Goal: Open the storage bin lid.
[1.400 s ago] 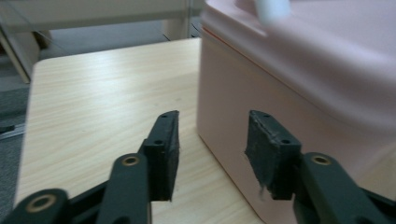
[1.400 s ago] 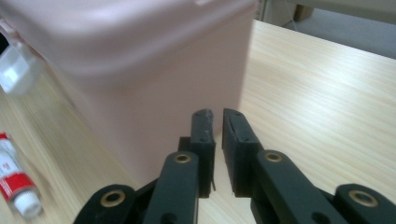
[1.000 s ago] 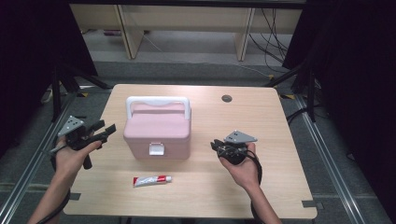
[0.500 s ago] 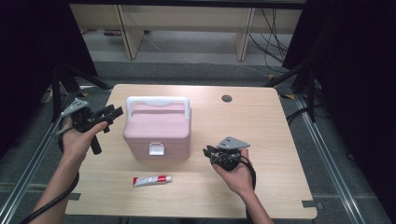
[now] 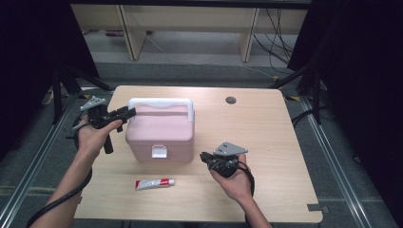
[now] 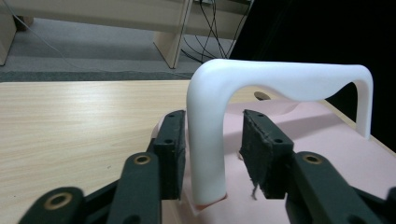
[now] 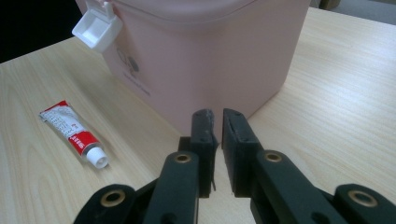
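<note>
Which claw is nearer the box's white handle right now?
Left. The left claw straddles the white handle at its upright, jaws closing. The right claw is low by the pink box front corner.

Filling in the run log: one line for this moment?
left gripper: closing, astride box handle | right gripper: nearly shut, empty | tube: on table

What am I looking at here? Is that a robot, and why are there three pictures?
No robot: a person holds a hand tool with a two-jaw claw in each hand. One camera looks down from above; the other two ride on the claws. On the table stand a pink box with a white handle and a small tube. The left claw has just been closing around one leg of the handle; one pad is close against it, the other stands off. The right claw has also been closing, is nearly shut on nothing, and points at the box's lower corner.
</note>
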The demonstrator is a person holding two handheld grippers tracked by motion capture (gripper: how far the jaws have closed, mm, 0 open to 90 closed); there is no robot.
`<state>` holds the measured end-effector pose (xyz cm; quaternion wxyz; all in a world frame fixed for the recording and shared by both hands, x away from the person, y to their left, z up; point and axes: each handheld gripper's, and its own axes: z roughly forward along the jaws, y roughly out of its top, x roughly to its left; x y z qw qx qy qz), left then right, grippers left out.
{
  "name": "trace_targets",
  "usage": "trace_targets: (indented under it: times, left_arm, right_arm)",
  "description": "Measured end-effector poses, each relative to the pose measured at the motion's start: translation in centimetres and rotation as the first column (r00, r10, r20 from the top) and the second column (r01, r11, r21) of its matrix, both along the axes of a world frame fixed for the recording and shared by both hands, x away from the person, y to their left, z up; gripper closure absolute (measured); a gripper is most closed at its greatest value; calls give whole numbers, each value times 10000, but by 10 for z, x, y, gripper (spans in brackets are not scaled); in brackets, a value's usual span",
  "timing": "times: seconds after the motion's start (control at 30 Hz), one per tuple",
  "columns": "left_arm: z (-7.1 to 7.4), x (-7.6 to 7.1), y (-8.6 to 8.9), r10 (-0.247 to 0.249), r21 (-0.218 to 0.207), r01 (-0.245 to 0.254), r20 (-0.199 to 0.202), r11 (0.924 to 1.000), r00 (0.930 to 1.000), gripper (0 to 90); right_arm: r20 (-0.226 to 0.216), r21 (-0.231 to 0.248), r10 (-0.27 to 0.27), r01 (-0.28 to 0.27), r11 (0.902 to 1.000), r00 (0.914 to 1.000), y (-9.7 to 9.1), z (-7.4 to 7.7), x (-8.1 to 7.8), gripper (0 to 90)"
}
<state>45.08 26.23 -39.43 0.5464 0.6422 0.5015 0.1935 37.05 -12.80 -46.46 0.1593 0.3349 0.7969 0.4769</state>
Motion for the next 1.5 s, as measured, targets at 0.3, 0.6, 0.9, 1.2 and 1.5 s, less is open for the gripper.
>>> trace_targets:
  times: [0.3, 0.6, 0.9, 1.2, 1.5]
  left_arm:
    - [2, 4, -2, 331, 131, -326, -361, 9994, 9988, 718]
    - [8, 8, -1, 189, 98, -181, -829, 9998, 9964, 724]
    - [14, 14, 2, 117, -70, -128, -1320, 9999, 9912, 725]
    - [19, 19, 3, -50, -266, 7, -1610, 9996, 9869, 725]
    - [23, 22, 4, -90, -291, 34, -1929, 9996, 9812, 725]
  right_arm:
    - [-231, 43, -90, 91, 9999, 9997, 0, 2, 0, 837]
    - [-171, 308, 36, -31, 9995, 9998, 2, 6, 0, 836]
    - [-11, 464, 33, -33, 9989, 10000, 10, 15, 3, 900]
    - [137, 768, 163, -173, 9969, 9998, 18, 27, 8, 900]
    - [72, 977, 150, -156, 9951, 9999, 26, 33, 13, 900]
